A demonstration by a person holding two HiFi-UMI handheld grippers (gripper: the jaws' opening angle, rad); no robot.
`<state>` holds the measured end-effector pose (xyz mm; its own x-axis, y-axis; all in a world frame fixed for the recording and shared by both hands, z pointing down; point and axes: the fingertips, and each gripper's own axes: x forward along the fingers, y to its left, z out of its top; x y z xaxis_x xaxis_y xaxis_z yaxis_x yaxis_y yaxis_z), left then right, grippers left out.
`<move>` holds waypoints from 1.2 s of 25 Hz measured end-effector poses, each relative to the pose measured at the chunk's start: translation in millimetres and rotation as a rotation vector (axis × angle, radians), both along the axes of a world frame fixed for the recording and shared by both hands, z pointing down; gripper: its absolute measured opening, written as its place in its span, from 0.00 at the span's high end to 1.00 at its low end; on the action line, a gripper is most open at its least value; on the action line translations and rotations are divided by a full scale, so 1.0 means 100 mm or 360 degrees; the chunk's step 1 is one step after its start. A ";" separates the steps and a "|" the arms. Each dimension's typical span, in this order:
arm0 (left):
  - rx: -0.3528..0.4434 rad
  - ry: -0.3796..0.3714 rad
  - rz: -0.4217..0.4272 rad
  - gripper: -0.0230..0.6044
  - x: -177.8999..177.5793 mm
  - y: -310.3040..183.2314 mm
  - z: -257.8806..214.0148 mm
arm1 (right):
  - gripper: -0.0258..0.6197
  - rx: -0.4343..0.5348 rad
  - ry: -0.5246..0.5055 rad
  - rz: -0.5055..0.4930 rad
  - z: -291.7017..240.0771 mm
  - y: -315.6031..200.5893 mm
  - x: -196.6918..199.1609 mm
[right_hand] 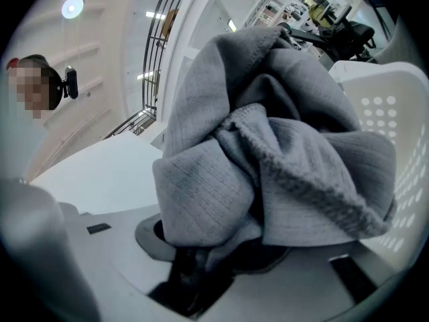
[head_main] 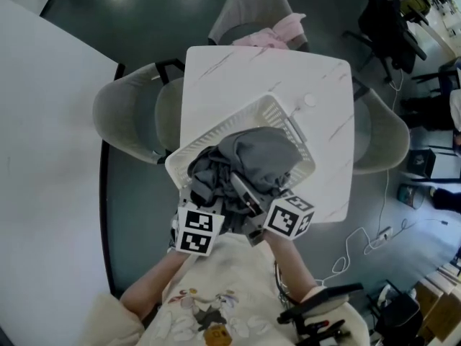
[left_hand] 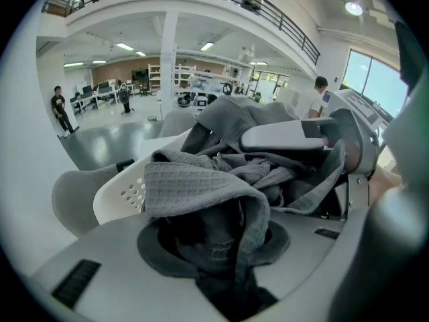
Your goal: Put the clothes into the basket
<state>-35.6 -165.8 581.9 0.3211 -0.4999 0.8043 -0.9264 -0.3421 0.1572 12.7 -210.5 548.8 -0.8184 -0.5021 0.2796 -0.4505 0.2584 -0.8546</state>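
In a large open hall with a dark glossy floor, at a white marble-look table point(head_main: 216, 71) ringed by grey chairs point(head_main: 126, 114). Straight ahead of both grippers, on the table's near part: a white perforated basket point(head_main: 252, 117), turned cornerwise to the table edges. Heaped in it and over its near rim, right at the fingertips: grey clothes point(head_main: 263, 153), bunched and folded on themselves, darker on the left gripper's side. Left gripper point(head_main: 207, 197): clamped on a waffle-knit fold of that bundle, with cloth drooping over the jaw mouth and hiding the tips. Right gripper point(head_main: 248, 193): likewise pinching a thick wad of ribbed grey knit, fabric filling the gap between the jaws. Side by side and close together, marker cubes toward the person's chest. Seen from the left gripper, just to its right and a little ahead: the right gripper's pale finger lying across the top of the heap, with the basket wall to the left of the cloth. Far beyond the basket, on the chair opposite: a pink garment point(head_main: 277, 34). Off to the right gripper's side, on the floor: a white cable point(head_main: 360, 244).
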 end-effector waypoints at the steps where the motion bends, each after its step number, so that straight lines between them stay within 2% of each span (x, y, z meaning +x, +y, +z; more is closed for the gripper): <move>1: 0.0001 -0.0012 0.0005 0.73 0.02 -0.03 0.01 | 0.71 0.0011 0.0014 0.0006 0.01 -0.02 0.01; 4: 0.0002 -0.0041 0.0034 0.73 0.08 -0.11 0.04 | 0.71 0.0054 0.0087 0.0004 0.03 -0.09 0.04; 10: -0.0011 -0.0174 0.0157 0.73 0.19 -0.25 0.09 | 0.71 0.0021 0.0142 0.0034 0.10 -0.22 0.12; 18: -0.0004 -0.0357 0.0261 0.73 0.26 -0.26 0.19 | 0.71 -0.0103 0.0207 0.0090 0.27 -0.31 0.18; 20: -0.0059 -0.0349 0.0292 0.73 0.26 -0.25 0.22 | 0.71 -0.0117 0.0231 0.0086 0.28 -0.32 0.17; 23: -0.0121 -0.0273 0.0308 0.73 0.27 -0.26 0.20 | 0.71 -0.0168 0.0221 0.0095 0.27 -0.32 0.19; 26: -0.0123 -0.0227 0.0319 0.73 0.31 -0.26 0.12 | 0.71 -0.0195 0.0220 0.0090 0.19 -0.31 0.22; 30: -0.0101 -0.0224 0.0358 0.73 0.36 -0.29 -0.02 | 0.71 -0.0195 0.0232 0.0095 0.04 -0.32 0.27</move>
